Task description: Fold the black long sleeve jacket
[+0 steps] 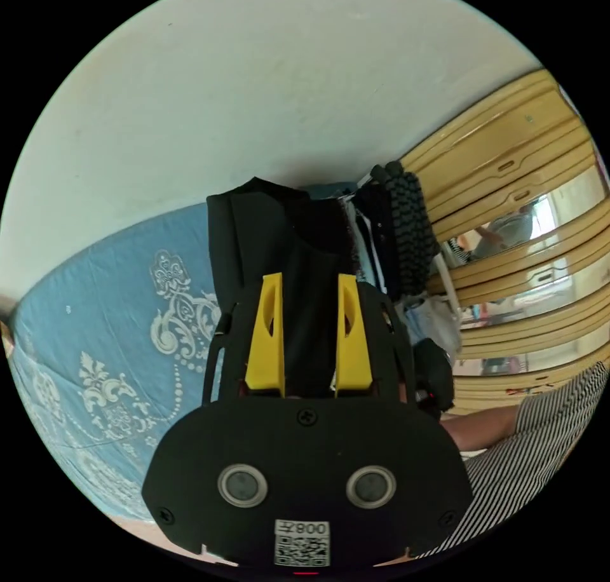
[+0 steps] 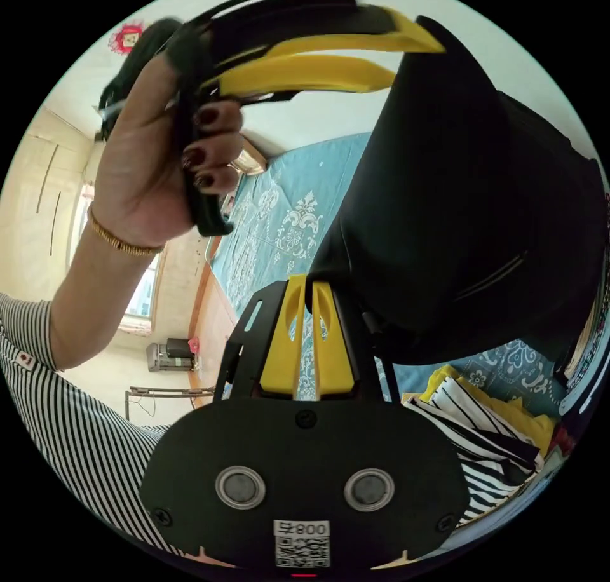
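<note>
Right gripper view showed the right hand-held gripper nearly closed, pinching the black jacket held up above the blue bed; the left hand-held gripper, slightly parted, gripped its upper edge.

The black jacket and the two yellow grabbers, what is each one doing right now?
black jacket: lifted off the bed, hanging from both grippers.
left gripper: jaws apart, black fabric between them.
right gripper: shut on a jacket edge.
striped clothes: lying in a heap on the bed.
</note>
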